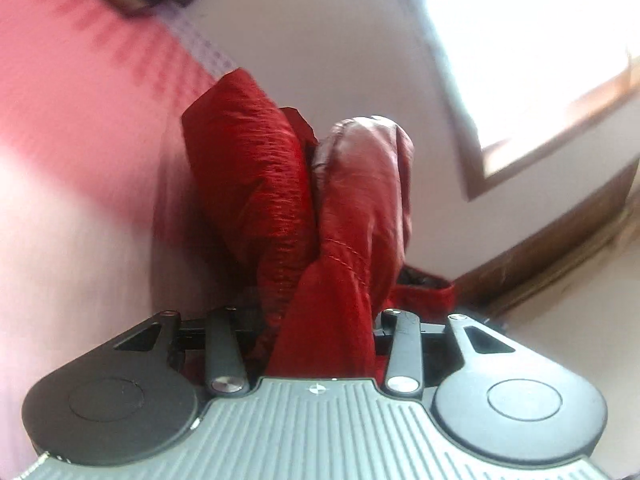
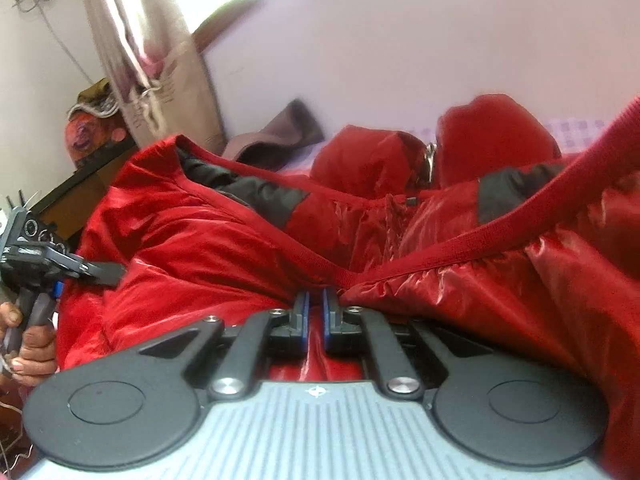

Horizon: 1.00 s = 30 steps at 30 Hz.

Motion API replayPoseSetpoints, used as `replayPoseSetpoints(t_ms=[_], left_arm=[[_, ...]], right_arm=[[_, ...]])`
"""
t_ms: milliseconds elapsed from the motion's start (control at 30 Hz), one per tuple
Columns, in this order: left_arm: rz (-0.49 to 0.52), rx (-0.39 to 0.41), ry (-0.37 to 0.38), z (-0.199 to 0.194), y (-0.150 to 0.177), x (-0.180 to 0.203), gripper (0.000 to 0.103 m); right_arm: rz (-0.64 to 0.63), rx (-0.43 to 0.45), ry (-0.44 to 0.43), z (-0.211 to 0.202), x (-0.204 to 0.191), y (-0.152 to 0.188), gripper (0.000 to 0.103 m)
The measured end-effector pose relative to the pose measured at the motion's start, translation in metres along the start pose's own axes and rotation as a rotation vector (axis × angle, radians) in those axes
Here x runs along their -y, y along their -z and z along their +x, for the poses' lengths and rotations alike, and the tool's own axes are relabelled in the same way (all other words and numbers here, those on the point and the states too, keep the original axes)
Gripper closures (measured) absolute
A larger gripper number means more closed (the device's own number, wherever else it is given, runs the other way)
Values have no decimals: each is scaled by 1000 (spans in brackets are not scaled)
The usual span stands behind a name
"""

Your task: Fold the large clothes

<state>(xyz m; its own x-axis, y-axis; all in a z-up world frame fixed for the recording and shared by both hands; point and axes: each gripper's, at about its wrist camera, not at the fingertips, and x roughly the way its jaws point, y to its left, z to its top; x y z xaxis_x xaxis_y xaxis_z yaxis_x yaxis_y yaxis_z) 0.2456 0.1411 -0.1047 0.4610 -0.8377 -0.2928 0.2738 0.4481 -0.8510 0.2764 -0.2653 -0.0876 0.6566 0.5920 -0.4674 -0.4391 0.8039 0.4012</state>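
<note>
A shiny red padded jacket [image 2: 224, 240] with black shoulder patches and a ribbed hem lies bunched on a pale lilac bed sheet [image 2: 400, 60]. My right gripper [image 2: 316, 304] is shut on the jacket's ribbed hem, blue pads close together with fabric between them. In the left wrist view, a thick wad of the red jacket [image 1: 304, 208] rises up between the arms of my left gripper [image 1: 320, 320]; its fingertips are hidden by the cloth. The left gripper also shows in the right wrist view [image 2: 100, 272], held by a hand at the jacket's left side.
A pink striped sheet [image 1: 80, 100] lies left of the wad. A window [image 1: 520, 48] and wooden frame stand at the right. In the right wrist view, a curtain [image 2: 152, 40], a dark brown cloth [image 2: 280, 132] on the bed, and a dark table with items [image 2: 92, 152] sit at the left.
</note>
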Motion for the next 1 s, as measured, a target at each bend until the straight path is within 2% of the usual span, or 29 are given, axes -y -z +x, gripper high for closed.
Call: replayPoseSetpoints(t_ms=[67,167,233,367,433,500,567,667,733,900,1000], left_arm=[[-52,37,21,-22,23,-3,62],[-64,66,-30,-41,44,-7,62],[-26,79,-95,-44,45,-6,60],[66,82,-209,-37,42,9,48],[74,82,-226,-34,43,9,42],[79,83,-245,-34,44,7,36],[86,80,-244,-35,44,5,36],[102,67,-240,-32,41,6,36],[104,69,-236,-32,43,5,40],[9,102,-199,-36,44,1,55],[-39,136,-188,-40,42,12,61]], right_arm=[[18,-15,-27,-6,-14,10,98],[-44,-19,-34,-18,-41,27,98],[-70,-26,-29,-20,-49,27,98],[-143,-62,19,-17,-59,6,96],[-193,-85,42,-23,-66,-8,93],[-237,-51,56,-42,-69,-18,91],[-302,-24,72,-64,-66,-26,91],[-399,-64,97,-78,-53,-28,91],[-419,-81,69,-81,-44,-25,92],[-529,-87,-17,-65,-64,-12,93],[-603,-129,24,-34,-65,9,95]])
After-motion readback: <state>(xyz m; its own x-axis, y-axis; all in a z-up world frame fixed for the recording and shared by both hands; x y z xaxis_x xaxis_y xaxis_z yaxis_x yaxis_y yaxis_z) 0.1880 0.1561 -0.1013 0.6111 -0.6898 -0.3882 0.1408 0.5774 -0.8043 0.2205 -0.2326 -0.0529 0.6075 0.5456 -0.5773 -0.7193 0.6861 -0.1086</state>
